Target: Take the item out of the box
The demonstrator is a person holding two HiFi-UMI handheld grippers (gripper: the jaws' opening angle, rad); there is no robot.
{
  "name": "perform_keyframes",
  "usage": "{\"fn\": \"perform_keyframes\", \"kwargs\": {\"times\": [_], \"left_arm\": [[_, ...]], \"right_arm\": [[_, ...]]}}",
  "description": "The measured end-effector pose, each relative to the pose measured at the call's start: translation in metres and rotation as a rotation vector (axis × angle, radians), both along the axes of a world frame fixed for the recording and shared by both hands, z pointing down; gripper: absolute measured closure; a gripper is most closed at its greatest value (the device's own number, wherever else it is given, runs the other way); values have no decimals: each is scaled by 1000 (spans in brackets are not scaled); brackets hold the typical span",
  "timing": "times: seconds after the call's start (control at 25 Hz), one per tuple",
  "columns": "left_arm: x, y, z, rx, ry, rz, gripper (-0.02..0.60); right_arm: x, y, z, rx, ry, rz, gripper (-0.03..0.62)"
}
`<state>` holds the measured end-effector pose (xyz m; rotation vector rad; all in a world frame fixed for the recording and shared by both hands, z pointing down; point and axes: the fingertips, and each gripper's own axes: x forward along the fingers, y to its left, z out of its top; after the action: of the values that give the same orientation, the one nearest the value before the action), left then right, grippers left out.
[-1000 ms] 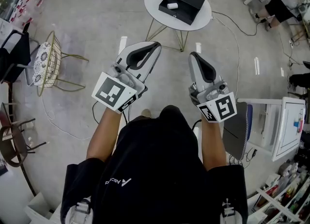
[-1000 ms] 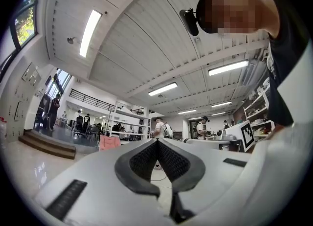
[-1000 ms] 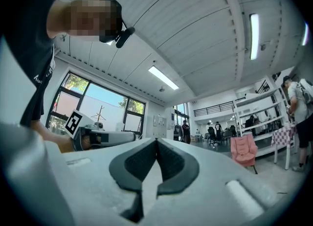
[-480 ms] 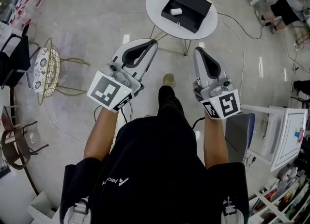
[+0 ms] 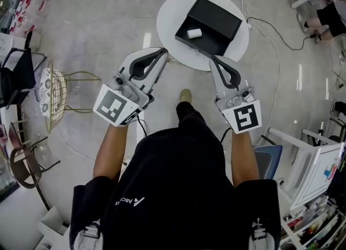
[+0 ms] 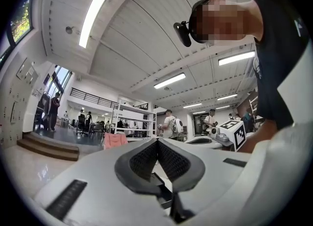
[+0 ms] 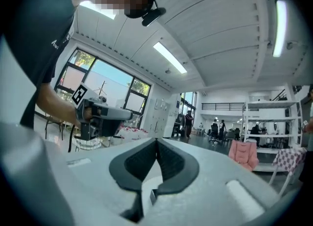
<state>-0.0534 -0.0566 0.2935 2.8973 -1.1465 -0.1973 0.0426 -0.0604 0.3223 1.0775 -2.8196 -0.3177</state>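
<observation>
Between the jaws of the left gripper (image 5: pixel 163 53) there is nothing, and the same goes for the right gripper (image 5: pixel 213 58). Each pair is pressed together at the tips and empty. Both gripper views look up at ceiling lights rather than down at any work, so the grippers are held tilted upward in front of the person.

Just past them stands a small round white table (image 5: pixel 168 12), and the right gripper's tips overlap its near rim in the head view, though I can't judge how high they hang above it. On the table sits an open black box (image 5: pixel 217 15), and a small white item (image 5: pixel 194 33) lies inside it, near the corner closest to the left gripper.

As I judge it, the task has not yet begun: the item is in the box, untouched. All of it is left — a gripper has to tip down, open its jaws, close on the item and lift it over the box wall.

Little stands in the way. The person's shoe (image 5: pixel 185 95) is planted on the floor just short of the table, and a dark cable (image 5: pixel 272 33) trails across the floor to the right of it. A wire chair (image 5: pixel 53 89) stands well apart on the left and a white cart (image 5: pixel 319 163) on the right, both clear of the reach.
</observation>
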Motion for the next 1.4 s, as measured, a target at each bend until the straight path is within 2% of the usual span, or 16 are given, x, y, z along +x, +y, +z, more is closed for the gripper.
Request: {"fn": "perform_keyframes", "kwargs": {"times": [0.2,0.44,0.52,0.64,0.84,1.16,1.4], "left_arm": [[9,-81,27,-35,-21,-16,582],[9,-135,51,-81,-47,-14,583],[8,-147,51,-82,-38,-8,581],[0,-162,56,-94,-33,6,581],[-11,-179,67,-107,-30,64,583],[-20,-191,104,-181,-65,161,583],[-29,-193,115,-206,-54,195,581]], "right_arm": [[3,-80,53,-85,198,-49,592],[-4,-140,111,-125,416,-151,591],[-8,-151,133,-142,484,-184,542],[-18,-163,165,-176,598,-231,528],[-31,-176,226,-250,833,-313,459],[-32,-192,316,-317,1218,-448,384],[-34,-202,354,-332,1369,-489,373]]}}
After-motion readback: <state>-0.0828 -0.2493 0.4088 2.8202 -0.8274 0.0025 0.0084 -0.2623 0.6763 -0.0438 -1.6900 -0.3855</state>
